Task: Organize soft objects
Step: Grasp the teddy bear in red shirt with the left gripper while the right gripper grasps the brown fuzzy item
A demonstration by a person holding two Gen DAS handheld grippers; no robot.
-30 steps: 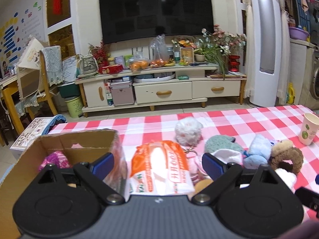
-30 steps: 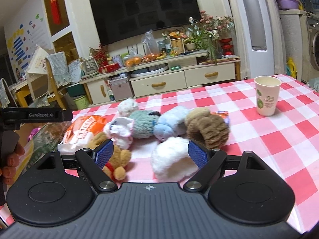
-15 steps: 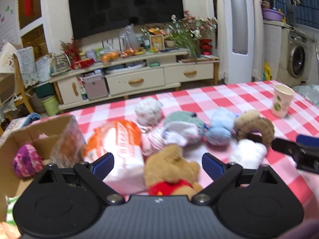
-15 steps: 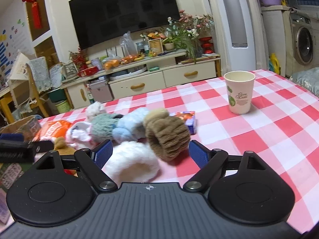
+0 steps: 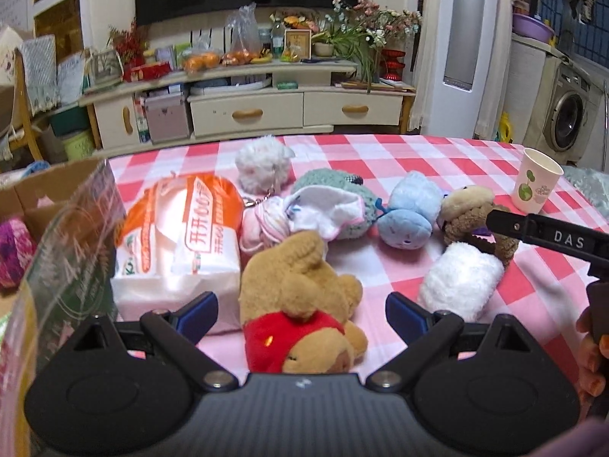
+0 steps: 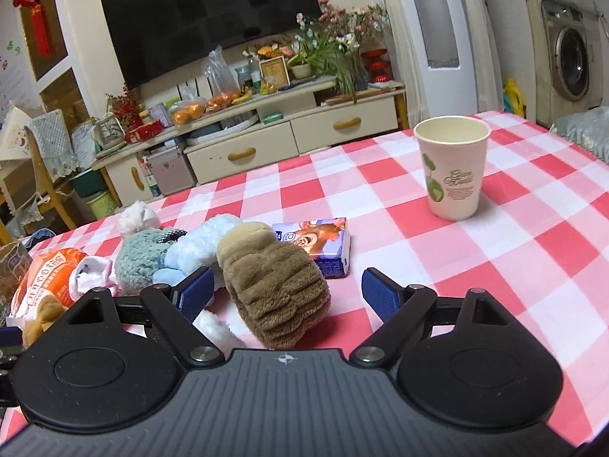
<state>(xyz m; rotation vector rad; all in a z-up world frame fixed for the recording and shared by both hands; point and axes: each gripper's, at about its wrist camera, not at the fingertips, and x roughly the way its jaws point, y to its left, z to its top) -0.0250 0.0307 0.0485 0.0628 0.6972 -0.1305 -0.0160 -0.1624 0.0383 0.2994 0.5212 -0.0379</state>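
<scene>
Both tools are standing wide with nothing pinched: the left gripper [image 5: 300,314] is hanging over the tan bear in the red shirt [image 5: 300,304], whose body is lying between the spread jaws without touching the pads, and the right gripper [image 6: 285,293] is framing the brown ribbed plush [image 6: 274,282] the same way. Largest of all, the red-and-white checked tablecloth [image 5: 380,156] is carrying the pile. At nine o'clock in the left view the cardboard box [image 5: 45,190] is sitting with a magenta yarn ball [image 5: 13,251] inside. Just right of it the orange-and-white tissue pack [image 5: 179,243] is lying. Toward twelve o'clock the grey-green plush [image 5: 335,186], the light-blue plush [image 5: 411,213] and the white pompom [image 5: 260,163] are clustering. At three o'clock the white fluffy toy [image 5: 460,278] is resting. In the right view the paper cup [image 6: 451,167] is standing at one o'clock, well apart, and the small tissue packet [image 6: 319,243] is lying just behind the brown plush.
</scene>
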